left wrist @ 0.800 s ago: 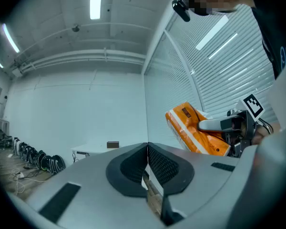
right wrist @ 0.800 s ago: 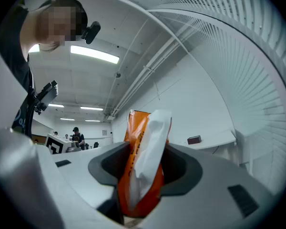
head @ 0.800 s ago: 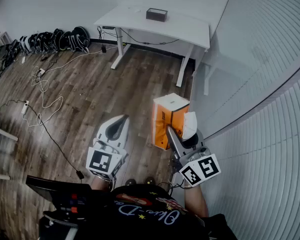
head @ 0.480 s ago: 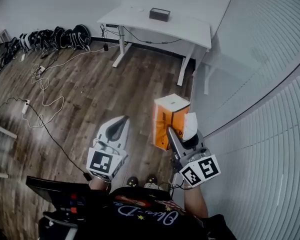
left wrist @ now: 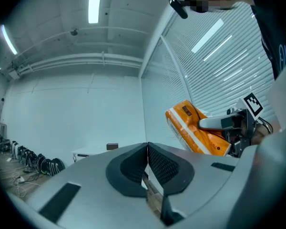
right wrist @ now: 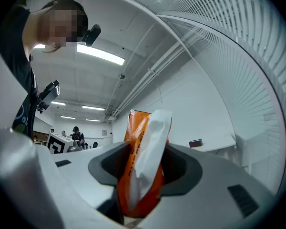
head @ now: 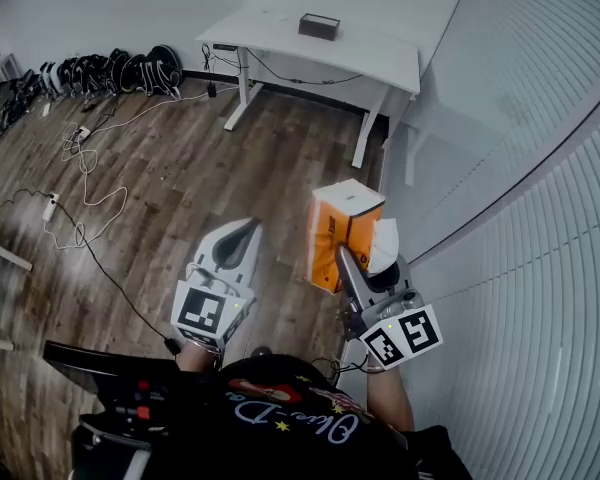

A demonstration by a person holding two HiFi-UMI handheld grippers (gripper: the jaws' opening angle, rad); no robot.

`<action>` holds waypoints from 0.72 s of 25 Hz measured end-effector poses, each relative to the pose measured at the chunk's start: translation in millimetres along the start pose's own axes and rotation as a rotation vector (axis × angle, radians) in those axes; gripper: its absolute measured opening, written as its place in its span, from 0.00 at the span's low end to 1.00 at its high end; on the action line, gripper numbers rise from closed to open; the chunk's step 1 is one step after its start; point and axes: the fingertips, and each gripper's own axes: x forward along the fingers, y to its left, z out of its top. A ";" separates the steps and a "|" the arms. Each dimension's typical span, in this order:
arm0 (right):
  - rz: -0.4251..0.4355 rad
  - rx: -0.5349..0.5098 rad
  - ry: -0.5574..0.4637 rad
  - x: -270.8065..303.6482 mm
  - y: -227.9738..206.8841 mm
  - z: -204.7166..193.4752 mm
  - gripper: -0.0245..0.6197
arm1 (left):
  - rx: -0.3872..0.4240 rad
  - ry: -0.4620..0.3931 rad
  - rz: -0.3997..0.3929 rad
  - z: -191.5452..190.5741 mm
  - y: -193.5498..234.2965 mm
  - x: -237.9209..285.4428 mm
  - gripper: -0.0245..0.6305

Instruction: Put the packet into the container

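My right gripper [head: 368, 260] is shut on an orange and white packet [head: 340, 230] and holds it upright in the air above the wooden floor. In the right gripper view the packet [right wrist: 142, 161] fills the gap between the two dark pads [right wrist: 181, 168]. My left gripper [head: 243, 232] hangs to the left of the packet, apart from it, with its jaws shut and nothing in them. In the left gripper view the packet [left wrist: 194, 131] shows at the right, with the right gripper [left wrist: 227, 123] clamped on it. I see no open container.
A white desk [head: 380, 63] stands ahead by the wall with a small dark box [head: 319, 25] on it. Cables [head: 85, 173] trail over the wood floor at the left, and dark shoes [head: 120, 73] line the far wall. A slatted blind wall [head: 540, 198] runs close on the right.
The right gripper has carried the packet slightly higher in the view. The left gripper has stayed about where it was, and both grips are unchanged.
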 end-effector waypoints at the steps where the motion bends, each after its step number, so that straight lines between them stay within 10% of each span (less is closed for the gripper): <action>1: -0.007 -0.013 0.001 -1.0 0.0 -0.4 0.35 | -0.008 -0.012 -0.002 1.9 -1.5 1.0 0.05; 18: -0.055 -0.015 -0.005 -11.0 -10.0 11.5 0.35 | -0.002 0.005 -0.003 11.1 -4.6 5.5 0.05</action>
